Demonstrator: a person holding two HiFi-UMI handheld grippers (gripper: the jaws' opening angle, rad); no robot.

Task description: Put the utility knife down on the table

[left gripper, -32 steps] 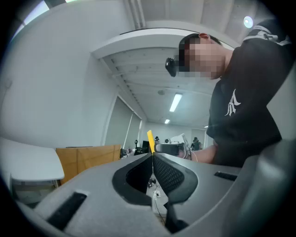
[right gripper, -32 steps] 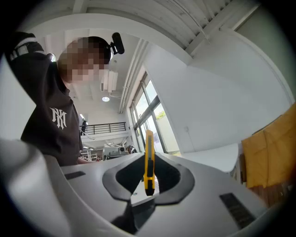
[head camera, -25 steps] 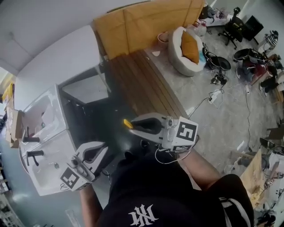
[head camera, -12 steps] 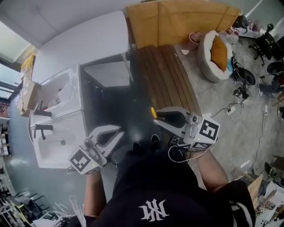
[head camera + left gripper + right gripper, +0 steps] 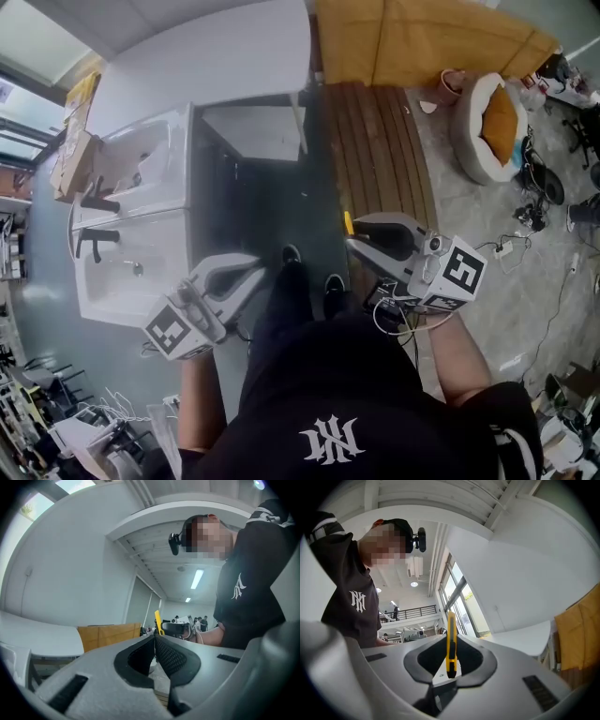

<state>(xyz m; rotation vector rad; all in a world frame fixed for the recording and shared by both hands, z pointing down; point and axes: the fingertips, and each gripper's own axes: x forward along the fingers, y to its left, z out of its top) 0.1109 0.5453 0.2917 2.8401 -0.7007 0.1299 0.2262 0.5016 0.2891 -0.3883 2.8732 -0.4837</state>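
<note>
**Setting.** An indoor workroom is seen steeply from above. A dark floor (image 5: 253, 202) is bordered on the right by a strip of wooden boards (image 5: 375, 150), with pale flooring beyond that.

**Utility knife** (image 5: 451, 651). Yellow. It is held upright and edge-on in the right gripper (image 5: 356, 236), whose jaws are clamped on its body, and its tip is seen projecting past the jaw ends. It is carried in the air over the line where dark floor meets wooden boards, well apart from the white desk (image 5: 216, 56).

**Left gripper** (image 5: 154, 638). The jaws are brought together with the pads meeting and nothing between them. It is held over the dark floor, near the sink unit.

**Person.** A black shirt is worn. The shoes (image 5: 291, 255) are placed on the dark floor between the two grippers.

**Surroundings.**
- A white sink unit (image 5: 122, 272) with two black taps (image 5: 94, 246) is set at the left.
- A pale rectangular panel (image 5: 253, 131) is seen between the sink unit and the boards, just below the desk.
- An orange-brown sheet (image 5: 431, 42) is located at the top.
- A round white cushion bed (image 5: 473, 122) with an orange pillow lies at the upper right.
- Cables (image 5: 511, 248) are trailed over the pale floor at the right.

**Edges and room.** The curved near edge of the desk is turned toward the grippers, and its visible top is plain white. The pale panel and the dark floor lie between the knife and that edge.
</note>
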